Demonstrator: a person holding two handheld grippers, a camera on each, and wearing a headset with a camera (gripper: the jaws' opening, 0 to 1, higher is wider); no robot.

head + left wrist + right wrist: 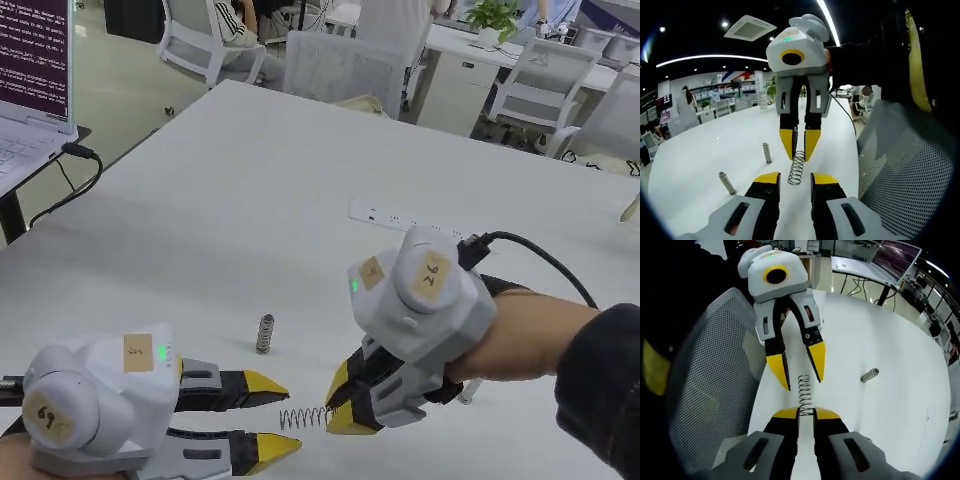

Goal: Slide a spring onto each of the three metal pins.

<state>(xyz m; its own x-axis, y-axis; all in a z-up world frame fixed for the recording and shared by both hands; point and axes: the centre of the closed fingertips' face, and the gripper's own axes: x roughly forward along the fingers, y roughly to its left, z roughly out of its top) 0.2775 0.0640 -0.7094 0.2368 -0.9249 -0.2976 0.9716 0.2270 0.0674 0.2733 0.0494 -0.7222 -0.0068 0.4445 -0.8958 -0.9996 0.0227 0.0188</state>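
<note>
The loose spring (305, 417) lies level just above the worktop (300, 180), close to its near edge. One end is pinched between the clenched jaws of the right gripper (335, 405), while the free end reaches into the gap of the left gripper (288, 415), whose jaws stand apart and grasp nothing. Further in from that edge an upright spring (264, 333) stands on the worktop; whether a pin runs through it cannot be told. A power strip (400, 217) lies well beyond, toward the far right edge. The main risk, as I judge it, is the one-ended hold: the coil can sag or bow, and a squeeze from the left jaws across the soft free end could buckle it or flick it out of the right jaws and off the near edge. No bare pin is plain to see, so lining the bore up looks uncertain. The left gripper view adds a second upright spring (727, 183) nearer its camera, which the head view lacks. The right gripper view makes the grasp plainest, its own yellow tips closed on the coil's near end.
</note>
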